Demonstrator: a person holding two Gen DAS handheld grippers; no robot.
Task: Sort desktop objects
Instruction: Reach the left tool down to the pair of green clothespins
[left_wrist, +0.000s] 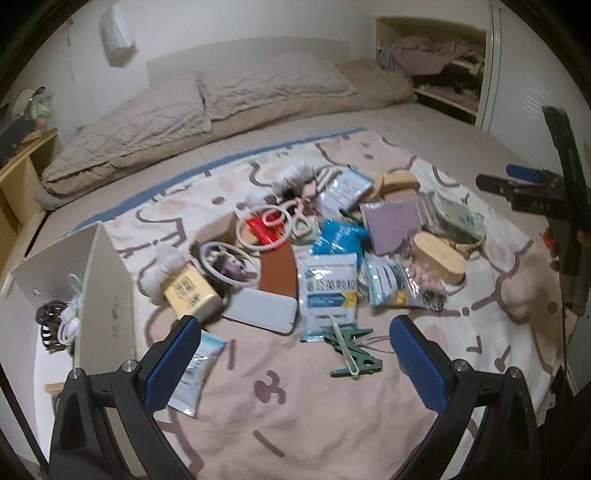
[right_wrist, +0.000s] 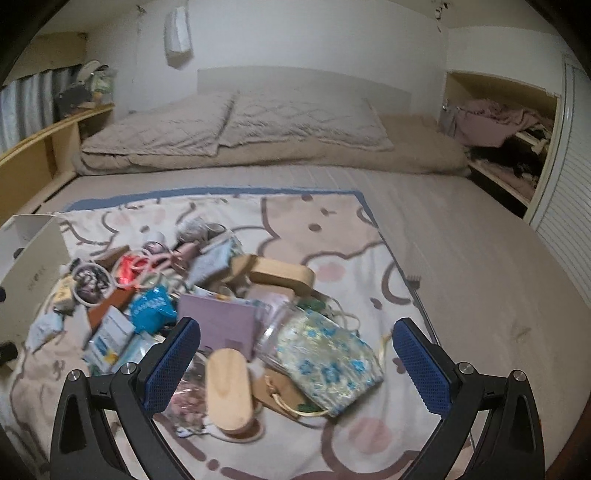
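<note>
A pile of small objects lies on a pink patterned blanket (left_wrist: 295, 406) on a bed. In the left wrist view I see a white medicine sachet (left_wrist: 328, 291), a green clip (left_wrist: 352, 350), a grey-white case (left_wrist: 262, 312), pink scissors (left_wrist: 295, 216) and a purple notebook (left_wrist: 391, 225). My left gripper (left_wrist: 295, 358) is open and empty, above the blanket just before the pile. My right gripper (right_wrist: 295, 365) is open and empty, over a floral pouch (right_wrist: 328, 354) and a wooden oval box (right_wrist: 229, 387). The right gripper also shows at the right edge of the left wrist view (left_wrist: 517, 184).
A white open box (left_wrist: 74, 288) at the left holds a black hair claw (left_wrist: 51, 321) and white cables. A blue-white sachet (left_wrist: 195, 373) lies beside my left finger. Pillows (right_wrist: 236, 122) lie at the bed's head. A wooden shelf (right_wrist: 55, 147) runs along the left.
</note>
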